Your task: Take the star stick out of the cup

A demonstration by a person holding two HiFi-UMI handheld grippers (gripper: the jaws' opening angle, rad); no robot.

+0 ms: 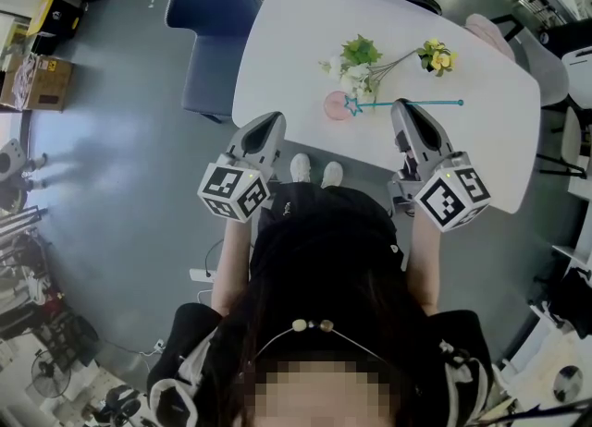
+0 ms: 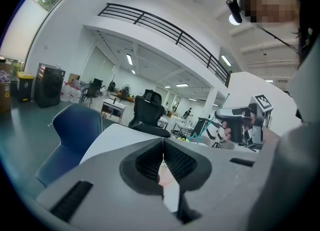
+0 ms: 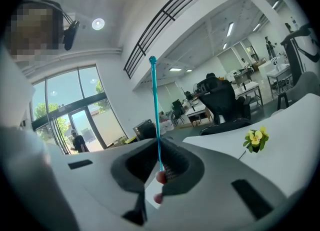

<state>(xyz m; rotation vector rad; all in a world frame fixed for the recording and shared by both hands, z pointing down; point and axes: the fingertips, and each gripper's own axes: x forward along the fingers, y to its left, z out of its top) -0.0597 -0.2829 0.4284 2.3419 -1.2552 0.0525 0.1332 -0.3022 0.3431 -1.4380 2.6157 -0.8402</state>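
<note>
A thin teal star stick [image 1: 421, 103] lies level just above the white table [image 1: 287, 37]. Its star end is at the right rim of a small pink cup [image 1: 335, 107]; whether the star still touches the cup I cannot tell. My right gripper [image 1: 403, 105] is shut on the stick's shaft, which rises from the jaws as the star stick [image 3: 155, 110] in the right gripper view. My left gripper [image 1: 272, 121] is shut on nothing at the table's near edge, left of the cup. From the left gripper [image 2: 163, 147] I see the star stick [image 2: 212, 120] and the right gripper [image 2: 235, 120].
Artificial flowers lie on the table behind the cup: a white and green bunch [image 1: 356, 60] and a yellow flower [image 1: 437, 57], which shows as the yellow flower [image 3: 255, 139] from the right gripper. A blue chair [image 1: 211, 37] stands left of the table. Pale chairs [image 1: 546, 65] stand at the right.
</note>
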